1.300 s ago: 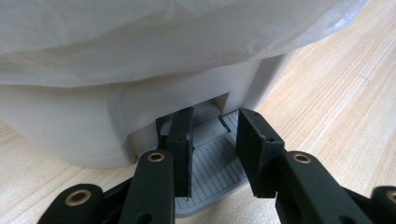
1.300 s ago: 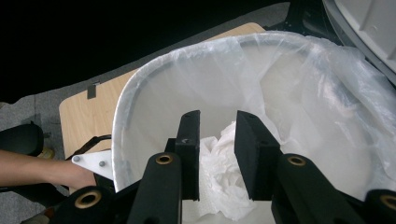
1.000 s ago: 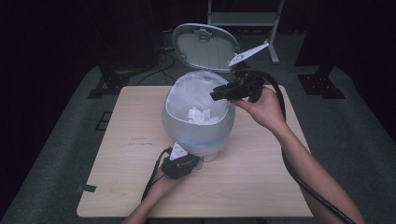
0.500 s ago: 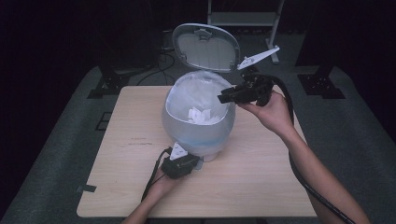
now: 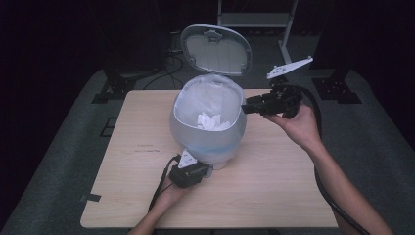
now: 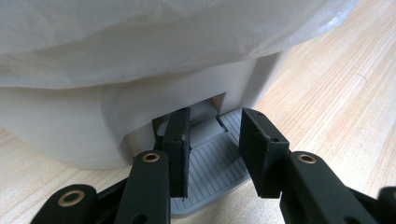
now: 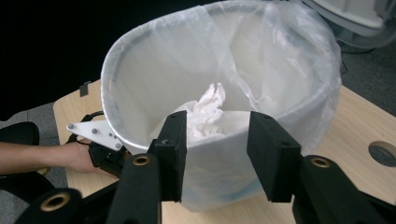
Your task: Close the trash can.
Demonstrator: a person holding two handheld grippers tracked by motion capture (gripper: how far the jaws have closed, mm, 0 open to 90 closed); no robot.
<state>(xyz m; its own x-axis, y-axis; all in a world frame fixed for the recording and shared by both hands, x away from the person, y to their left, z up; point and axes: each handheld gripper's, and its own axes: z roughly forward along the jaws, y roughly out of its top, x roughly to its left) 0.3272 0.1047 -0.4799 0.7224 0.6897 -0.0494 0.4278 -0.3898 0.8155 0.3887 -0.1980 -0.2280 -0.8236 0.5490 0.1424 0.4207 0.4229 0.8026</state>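
Note:
A grey pedal bin [image 5: 208, 139] lined with a clear bag stands mid-table, its lid [image 5: 215, 49] tipped up and open. Crumpled white paper [image 5: 210, 121] [image 7: 208, 109] lies inside. My left gripper [image 5: 209, 169] [image 6: 215, 149] rests low at the bin's foot, with its jaws lying on the ribbed grey pedal [image 6: 210, 182]. They have just been opening a little and nothing sits between them. My right gripper [image 5: 247, 105] [image 7: 217, 144] hovers just outside the bin's right rim and points at the bin. Its jaws have just been opening and hold nothing.
The wooden table [image 5: 137, 196] has bare room on both sides of the bin. Dark floor, cables and a white stand [image 5: 254, 19] lie behind the table. The right gripper's cable [image 5: 337, 196] trails along the forearm.
The right gripper has drawn back to the right, from over the bin's opening to just outside the rim, and its jaws stand wider. The left gripper stays at the pedal.

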